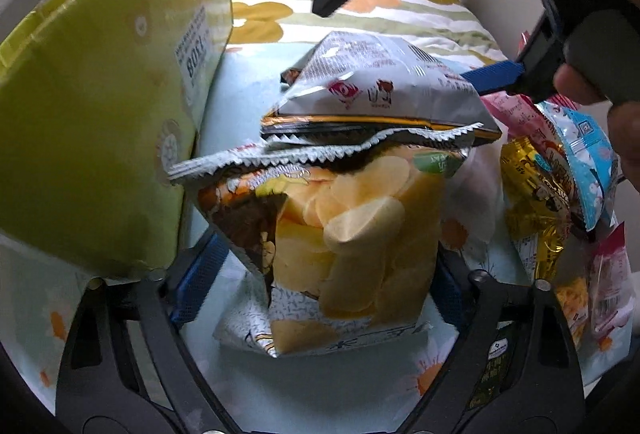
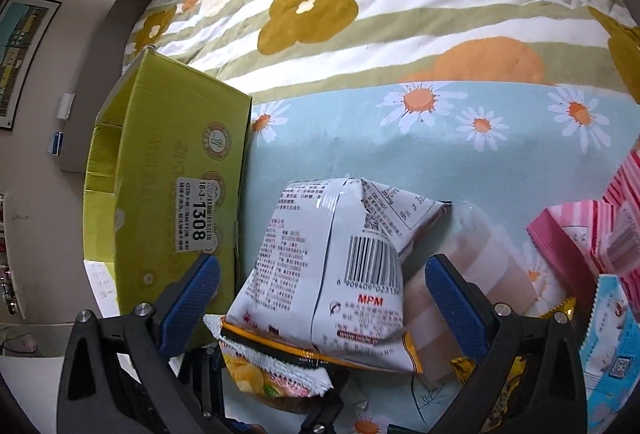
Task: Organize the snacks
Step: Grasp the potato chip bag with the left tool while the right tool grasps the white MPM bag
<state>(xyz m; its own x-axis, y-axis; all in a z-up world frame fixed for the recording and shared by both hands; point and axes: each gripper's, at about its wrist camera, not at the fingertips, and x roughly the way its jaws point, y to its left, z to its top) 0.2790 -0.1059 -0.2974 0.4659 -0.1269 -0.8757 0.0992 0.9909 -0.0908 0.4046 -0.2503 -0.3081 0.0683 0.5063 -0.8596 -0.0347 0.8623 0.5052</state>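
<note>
A clear-windowed chips bag [image 1: 360,234] stands on the daisy sheet between the blue pads of my left gripper [image 1: 320,266]. A strip of sheet shows between the left pad and the bag, so the jaws are open. A white bag with a barcode [image 2: 328,254] leans on the chips bag's [image 2: 256,374] crimped top edge. My right gripper [image 2: 324,274] straddles this white bag [image 1: 380,85] from above, open, with gaps on both sides. In the left wrist view the right gripper [image 1: 394,41] comes in from the upper right, held by a hand [image 1: 580,81].
An open yellow-green carton [image 1: 100,113] stands on the left, close to both bags, also in the right wrist view [image 2: 168,161]. To the right lie a gold pack [image 1: 532,201], a blue pack [image 2: 612,346] and a pink striped box [image 2: 592,226]. A flowered pillow [image 2: 360,13] lies behind.
</note>
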